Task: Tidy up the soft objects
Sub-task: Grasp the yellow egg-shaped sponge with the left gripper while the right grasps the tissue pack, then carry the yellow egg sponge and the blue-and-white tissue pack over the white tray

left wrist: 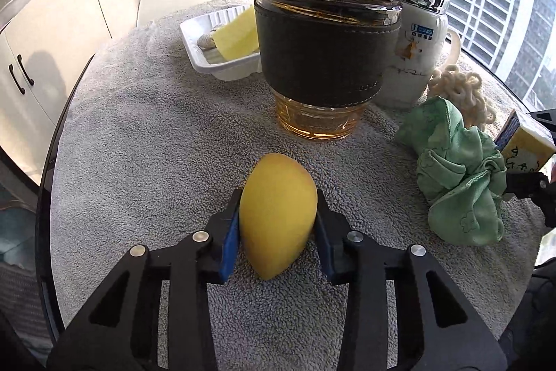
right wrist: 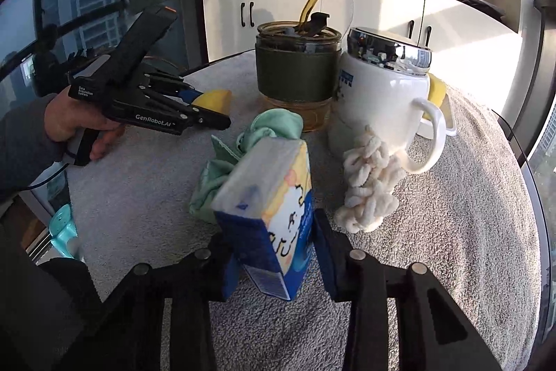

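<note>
The left tongs are clamped on a yellow mango-shaped soft toy, both blue pads pressed against its sides while it stands on end on the grey towelling that covers the tabletop. The right tongs are closed on a tissue pack, blue and yellow with dark lettering, tilted up and away from the camera, its lower end between the pads. Just beyond the pack lies a crumpled green cloth, and to its right a cream knotted yarn bundle touches the foot of a white mug with a shiny metal lid. Beside the mug stands an amber glass tumbler with a dark sleeve and a yellow straw. Behind the tumbler, in the left wrist view, a white tray holds a yellow sponge. A hand in a grey sleeve grips the left tool's handle.
</note>
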The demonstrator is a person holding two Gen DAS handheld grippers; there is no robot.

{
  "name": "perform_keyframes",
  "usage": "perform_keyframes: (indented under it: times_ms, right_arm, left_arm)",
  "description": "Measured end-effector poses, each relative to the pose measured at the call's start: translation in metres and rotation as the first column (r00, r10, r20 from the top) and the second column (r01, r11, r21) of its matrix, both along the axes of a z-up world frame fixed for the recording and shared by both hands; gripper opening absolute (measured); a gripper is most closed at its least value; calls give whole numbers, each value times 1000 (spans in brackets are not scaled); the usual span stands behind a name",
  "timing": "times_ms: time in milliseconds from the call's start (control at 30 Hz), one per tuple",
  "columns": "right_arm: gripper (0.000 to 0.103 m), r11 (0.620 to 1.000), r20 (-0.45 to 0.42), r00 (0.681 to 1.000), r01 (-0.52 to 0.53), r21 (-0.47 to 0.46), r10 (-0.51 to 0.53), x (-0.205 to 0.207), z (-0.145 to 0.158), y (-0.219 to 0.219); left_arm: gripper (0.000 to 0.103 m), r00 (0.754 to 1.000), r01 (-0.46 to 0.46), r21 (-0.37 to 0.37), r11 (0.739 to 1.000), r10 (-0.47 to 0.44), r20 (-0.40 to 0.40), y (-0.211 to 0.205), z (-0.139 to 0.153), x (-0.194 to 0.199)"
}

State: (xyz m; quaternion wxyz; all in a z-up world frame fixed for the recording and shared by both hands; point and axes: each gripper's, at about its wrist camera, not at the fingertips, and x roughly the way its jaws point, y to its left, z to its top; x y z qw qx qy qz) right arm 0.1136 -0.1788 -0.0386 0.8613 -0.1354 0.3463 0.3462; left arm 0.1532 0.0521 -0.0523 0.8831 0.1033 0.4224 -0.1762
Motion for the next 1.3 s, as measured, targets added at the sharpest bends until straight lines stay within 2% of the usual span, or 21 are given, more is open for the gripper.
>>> perform_keyframes:
  times_ms: [167, 600, 967, 1133, 1300]
  right_arm:
    - [28, 1000, -5, 1000, 0, 11, 0, -3, 1, -2]
    - [26, 999, 15, 1000, 3, 33, -4, -17, 21, -10]
    - [25, 996, 22, 997, 78, 47, -79, -21, 38, -25]
    - [25, 989, 33, 991, 130, 73, -133, -7, 62, -49]
    - [25, 981, 84, 979, 184, 56, -188, 19, 98, -76]
  left_arm:
    - [35, 1000, -19, -12, 1000, 20, 22, 0, 8, -10]
    - [35, 997, -62, -98, 993, 67, 46, 2, 26, -44]
    - [34, 990, -114, -158, 981, 126, 69, 0, 43, -60]
    - [34, 982, -144, -175, 974, 163, 99, 8, 66, -58]
    - [34, 973, -145, -157, 977, 169, 155, 16, 96, -43]
